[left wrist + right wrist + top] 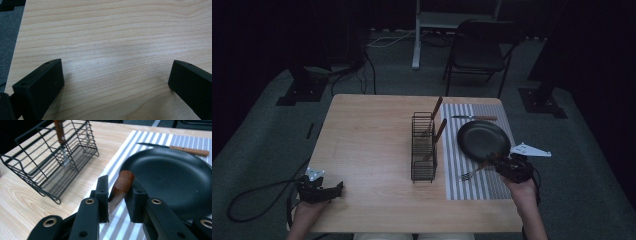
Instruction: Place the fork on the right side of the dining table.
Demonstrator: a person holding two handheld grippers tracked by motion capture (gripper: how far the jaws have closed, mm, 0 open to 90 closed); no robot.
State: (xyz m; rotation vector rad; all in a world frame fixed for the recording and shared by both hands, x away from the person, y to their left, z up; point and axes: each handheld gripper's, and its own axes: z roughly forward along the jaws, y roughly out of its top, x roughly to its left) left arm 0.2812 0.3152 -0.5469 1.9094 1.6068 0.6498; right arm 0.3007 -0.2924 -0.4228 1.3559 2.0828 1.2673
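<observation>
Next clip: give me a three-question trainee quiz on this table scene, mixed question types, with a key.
1. True or false: the right gripper has its fingers closed on the wooden handle of the fork.
2. Multiple choice: where does the knife lie? A) in the wire rack B) on the striped mat beyond the black plate C) on the bare wood by the left gripper
3. Short answer: what lies between the fingers of the left gripper?

Key:
1. True; the handle sits pinched between them, beside the black plate.
2. B; it lies on the striped mat. The wire rack holds other wooden-handled utensils.
3. Nothing; just bare table, fingers wide apart.
</observation>
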